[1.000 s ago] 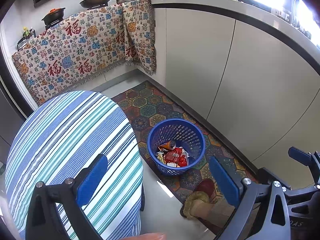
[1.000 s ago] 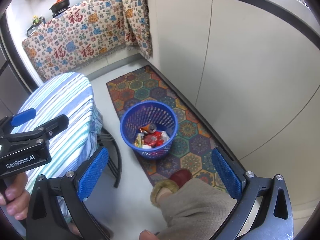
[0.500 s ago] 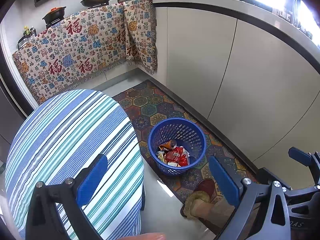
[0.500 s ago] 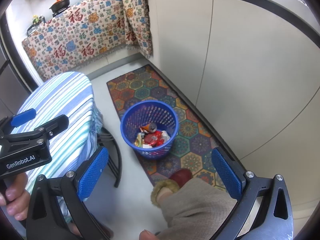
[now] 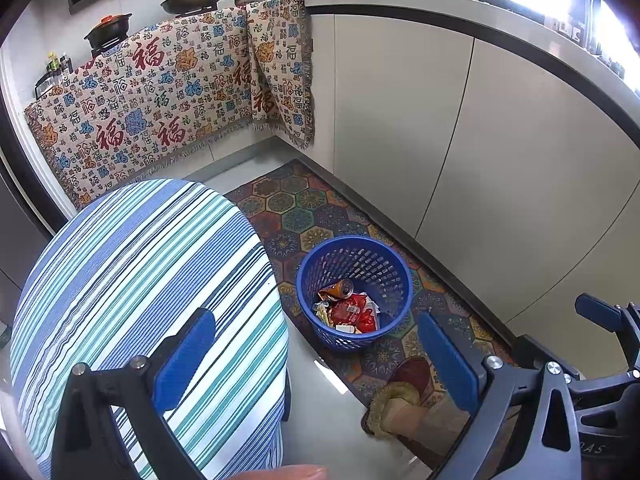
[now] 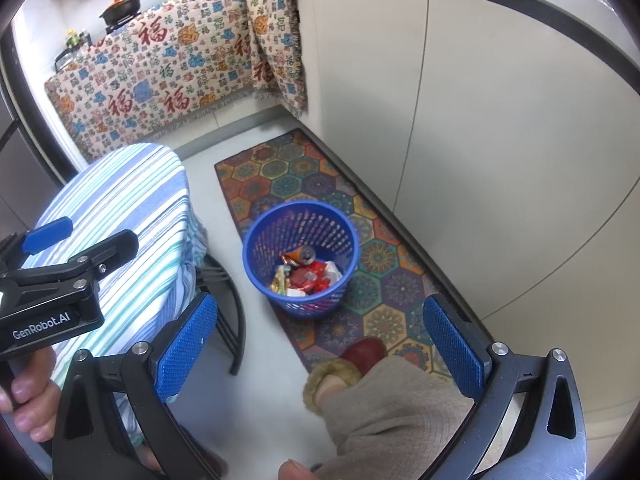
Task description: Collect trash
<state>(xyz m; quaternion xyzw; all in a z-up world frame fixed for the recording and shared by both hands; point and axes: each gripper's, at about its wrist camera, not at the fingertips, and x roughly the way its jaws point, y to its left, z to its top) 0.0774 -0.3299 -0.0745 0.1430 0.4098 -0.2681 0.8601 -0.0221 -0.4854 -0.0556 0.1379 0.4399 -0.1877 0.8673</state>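
Both claws stand wide open and hold nothing. The left claw (image 5: 316, 354) hangs above the near edge of the striped desk (image 5: 132, 280), in the lower left of the left wrist view. The right claw (image 6: 320, 338) hangs over the floor, with the person's slippered foot (image 6: 352, 360) below it.

The trash sits inside the blue basket (image 6: 256, 264), at the centre of the right wrist view: a crushed can (image 6: 300, 255), red wrappers (image 6: 308, 278) and paler scraps, all piled at the bottom. The basket stands on the patterned mat (image 6: 288, 176), just beside the desk and near the cabinet fronts (image 5: 500, 168).

No loose trash shows on the desk cloth or on the visible floor. The step in hand is therefore judged to be a final check, or removal of the basket.

Procedure, if the basket is to be lifted:
1. Lower one claw vertically onto the near rim.
2. Place one finger inside the wall, one outside.
3. Close firmly; the perforated wall is likely to flex.
4. Lift level, so the can does not roll out.
5. Keep clear of the desk legs (image 6: 230, 312).
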